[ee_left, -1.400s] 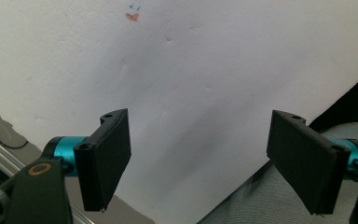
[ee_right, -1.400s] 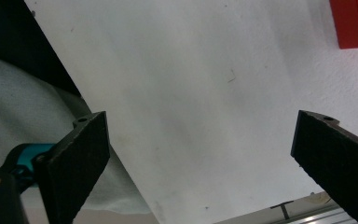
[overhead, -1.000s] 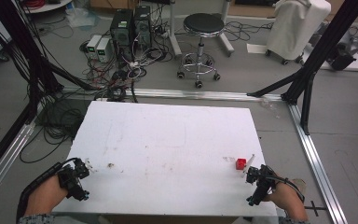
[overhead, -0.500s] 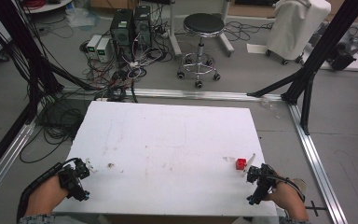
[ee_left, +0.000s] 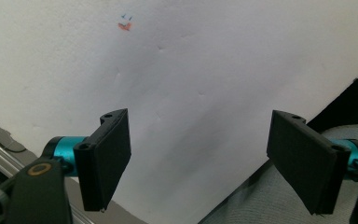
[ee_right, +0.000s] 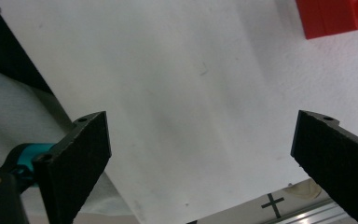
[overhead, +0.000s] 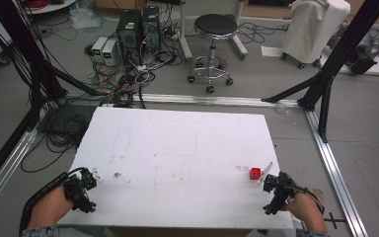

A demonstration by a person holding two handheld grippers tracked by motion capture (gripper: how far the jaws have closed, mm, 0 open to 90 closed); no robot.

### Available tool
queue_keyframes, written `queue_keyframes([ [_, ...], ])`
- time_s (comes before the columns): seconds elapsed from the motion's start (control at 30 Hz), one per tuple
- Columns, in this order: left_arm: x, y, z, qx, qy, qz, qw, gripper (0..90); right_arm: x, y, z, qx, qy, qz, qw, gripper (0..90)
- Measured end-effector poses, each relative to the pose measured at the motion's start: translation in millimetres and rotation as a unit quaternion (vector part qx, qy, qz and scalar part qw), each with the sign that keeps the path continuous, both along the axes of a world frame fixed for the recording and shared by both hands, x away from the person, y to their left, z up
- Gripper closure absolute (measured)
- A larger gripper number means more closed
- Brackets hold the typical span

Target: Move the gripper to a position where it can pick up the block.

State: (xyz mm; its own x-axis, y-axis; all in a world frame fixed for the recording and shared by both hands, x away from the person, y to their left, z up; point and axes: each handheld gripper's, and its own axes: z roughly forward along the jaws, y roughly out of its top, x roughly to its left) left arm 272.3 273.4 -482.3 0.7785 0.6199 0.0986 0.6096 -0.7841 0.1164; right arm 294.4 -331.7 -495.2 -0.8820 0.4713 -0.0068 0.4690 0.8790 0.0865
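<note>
Nothing has moved over the last second: left gripper (overhead: 94,174) and right gripper (overhead: 266,173) stay wide open, empty, at the white table's (overhead: 177,143) near corners, red block (overhead: 255,173) untouched, so no task step has begun.

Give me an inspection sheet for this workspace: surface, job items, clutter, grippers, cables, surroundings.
Surface: white table, scuffed, with a small brownish mark near the left gripper.
Job's things: one red block near the right front corner, with a thin pale piece beside it that is too small to identify.
Clutter: nothing seen on the table beyond that.
Grippers: left gripper open over bare table at the front left; right gripper open, empty, just short of the red block.
Cables: tangled bundle on the floor behind the table.
Surroundings: black stool, computer boxes, a white-draped item on wheels, aluminium frame rail.
</note>
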Motion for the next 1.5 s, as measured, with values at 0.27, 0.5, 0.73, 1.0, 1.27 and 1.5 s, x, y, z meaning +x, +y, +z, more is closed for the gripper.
queue_keyframes([
  [0.27, -0.6, -0.4, 0.2, -0.002, -0.003, 0.000, 1.0000, 22.0, 2.7, -4.4, -1.4, -0.008, -0.006, 0.004, 0.9999, 4.0],
  [0.5, -0.9, -0.2, -0.9, -0.006, -0.005, 0.003, 1.0000, 21.9, 8.0, -10.6, -3.3, -0.018, -0.011, 0.014, 0.9997, 4.1],
  [0.73, -0.6, -1.7, -2.0, -0.006, -0.002, 0.002, 1.0000, 21.9, 21.0, -17.1, 2.8, -0.024, -0.015, 0.036, 0.9989, 4.0],
  [1.0, -0.1, -1.5, -1.9, -0.003, 0.000, -0.001, 1.0000, 21.9, 37.9, -17.2, 13.1, -0.041, -0.029, 0.095, 0.9942, 4.1],
  [1.27, 0.2, -0.8, -3.0, -0.005, -0.001, 0.002, 1.0000, 21.9, 51.2, -13.0, 19.3, -0.042, -0.021, 0.132, 0.9902, 4.1],
  [1.5, -0.2, -1.0, -3.2, -0.010, -0.003, 0.006, 0.9999, 22.0, 63.4, -9.1, 22.1, -0.032, -0.021, 0.161, 0.9863, 4.1],
])
